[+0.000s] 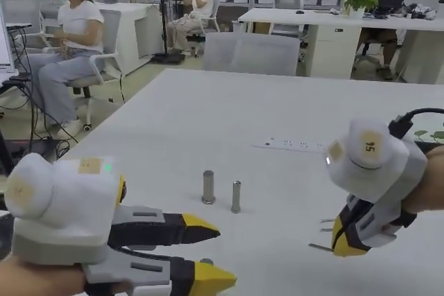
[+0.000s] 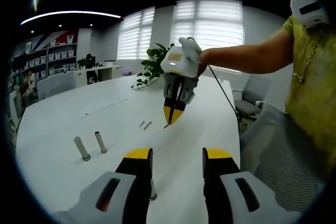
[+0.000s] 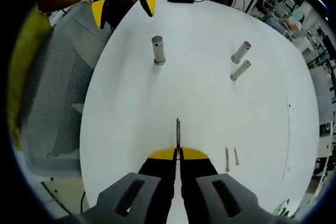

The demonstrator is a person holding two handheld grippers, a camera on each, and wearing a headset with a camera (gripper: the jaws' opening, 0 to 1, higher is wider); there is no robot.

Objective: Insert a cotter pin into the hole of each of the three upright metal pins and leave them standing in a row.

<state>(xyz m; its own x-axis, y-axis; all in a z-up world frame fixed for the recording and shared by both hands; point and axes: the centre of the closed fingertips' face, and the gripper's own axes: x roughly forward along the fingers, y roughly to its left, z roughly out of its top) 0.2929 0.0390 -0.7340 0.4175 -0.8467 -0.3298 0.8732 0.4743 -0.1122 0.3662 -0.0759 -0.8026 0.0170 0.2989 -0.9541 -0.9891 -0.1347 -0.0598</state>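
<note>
Two upright metal pins (image 1: pixel 208 186) (image 1: pixel 236 196) stand side by side mid-table. A third upright pin (image 3: pixel 158 50) stands apart from them, just in front of my left gripper (image 3: pixel 123 10), and its base (image 2: pixel 152 191) shows beside one jaw. My left gripper (image 1: pixel 208 254) is open with nothing between its fingers. To the right, my right gripper (image 1: pixel 345 244) hangs above the table, shut on a thin cotter pin (image 3: pixel 178 134) that sticks out forward. Two loose cotter pins (image 3: pixel 231 158) lie on the table beside it.
A white power strip (image 1: pixel 291 145) lies further back on the white table (image 1: pixel 277 116). Grey chairs (image 1: pixel 253 52) stand at the far edge. People sit at desks beyond, left and back. A mesh chair (image 3: pixel 63 93) is by the near edge.
</note>
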